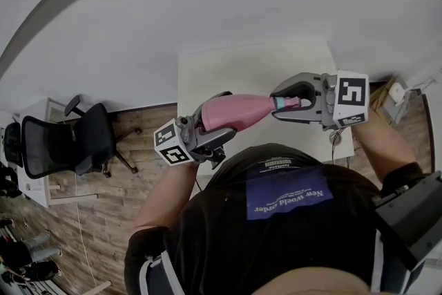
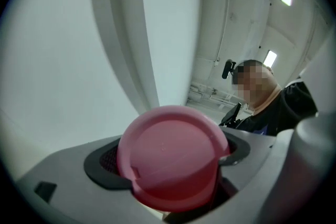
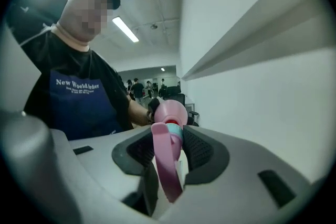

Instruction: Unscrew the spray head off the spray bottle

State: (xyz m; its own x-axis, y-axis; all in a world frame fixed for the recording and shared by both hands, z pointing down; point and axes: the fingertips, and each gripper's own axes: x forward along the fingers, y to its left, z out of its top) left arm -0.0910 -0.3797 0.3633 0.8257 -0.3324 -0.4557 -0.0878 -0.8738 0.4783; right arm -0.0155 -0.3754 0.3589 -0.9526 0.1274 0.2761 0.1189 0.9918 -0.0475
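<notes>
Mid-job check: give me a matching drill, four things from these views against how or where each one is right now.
Things:
1 left gripper
2 right gripper
3 office chair
4 table

States:
A black, on the wood floor
B shut on the spray head
C white, past the held bottle in the head view
D shut on the base end of the pink spray bottle

Pairs: 1-D, 2-B, 3-A, 4-C
</notes>
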